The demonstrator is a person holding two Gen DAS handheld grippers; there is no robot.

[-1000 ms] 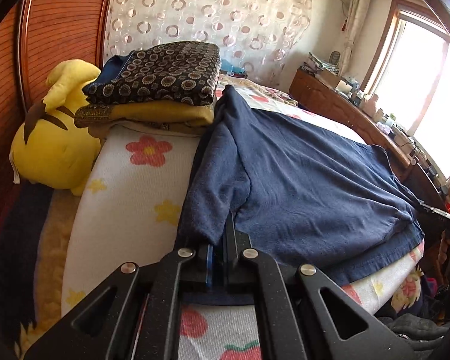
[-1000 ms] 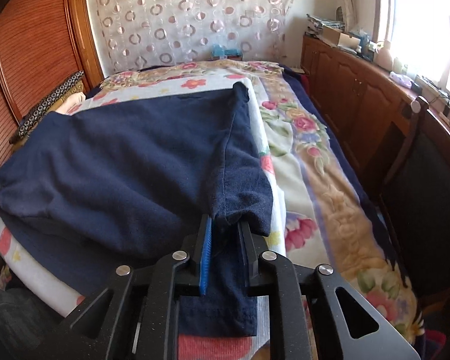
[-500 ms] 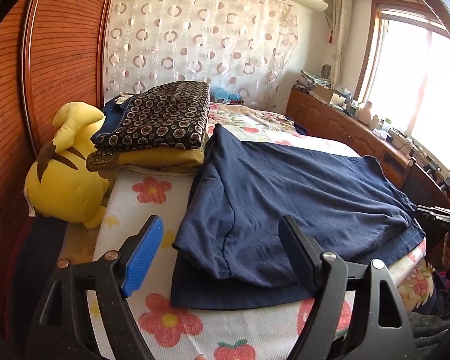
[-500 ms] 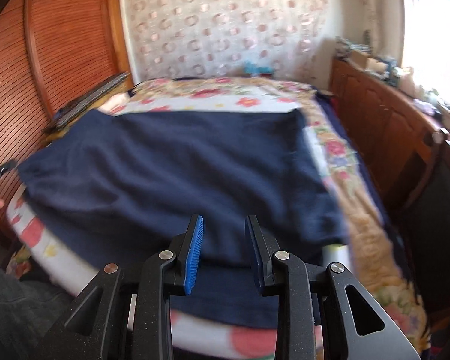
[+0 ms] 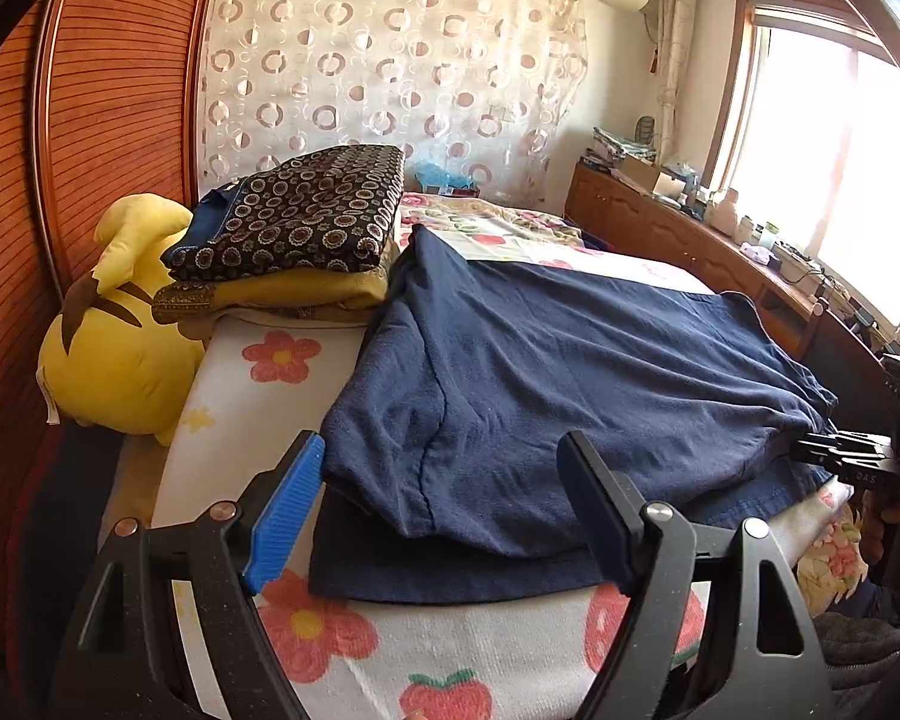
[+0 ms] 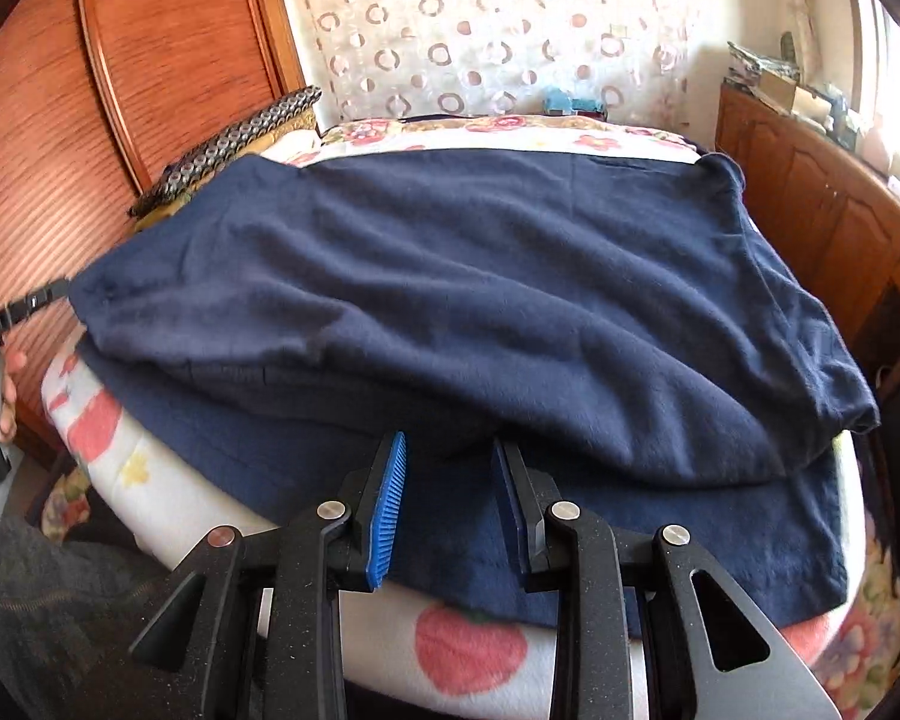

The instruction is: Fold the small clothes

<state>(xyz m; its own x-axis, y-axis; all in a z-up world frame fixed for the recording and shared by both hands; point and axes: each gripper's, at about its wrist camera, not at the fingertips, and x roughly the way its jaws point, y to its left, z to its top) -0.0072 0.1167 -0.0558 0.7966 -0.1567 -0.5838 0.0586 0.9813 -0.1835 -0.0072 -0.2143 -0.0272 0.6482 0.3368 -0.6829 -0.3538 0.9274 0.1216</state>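
A navy blue shirt [image 5: 570,372] lies folded over on itself across the bed, its upper layer resting a little short of the near hem; it also shows in the right wrist view [image 6: 480,300]. My left gripper [image 5: 444,456] is wide open and empty, hovering just in front of the shirt's near left corner. My right gripper [image 6: 447,456] is partly open and empty, just above the shirt's near hem. The right gripper shows at the right edge of the left wrist view [image 5: 852,456], and the left gripper at the left edge of the right wrist view [image 6: 24,306].
A stack of folded clothes [image 5: 294,234] sits at the bed's far left beside a yellow plush toy [image 5: 114,336]. The floral blanket [image 5: 330,630] covers the bed. A wooden wardrobe [image 5: 90,120] stands left; a wooden cabinet [image 5: 690,246] with clutter runs along the right.
Both grippers let go of the shirt and opened. They pulled back toward the near bed edge; the right one swung toward the middle of the hem. The folded layer now lies flat.
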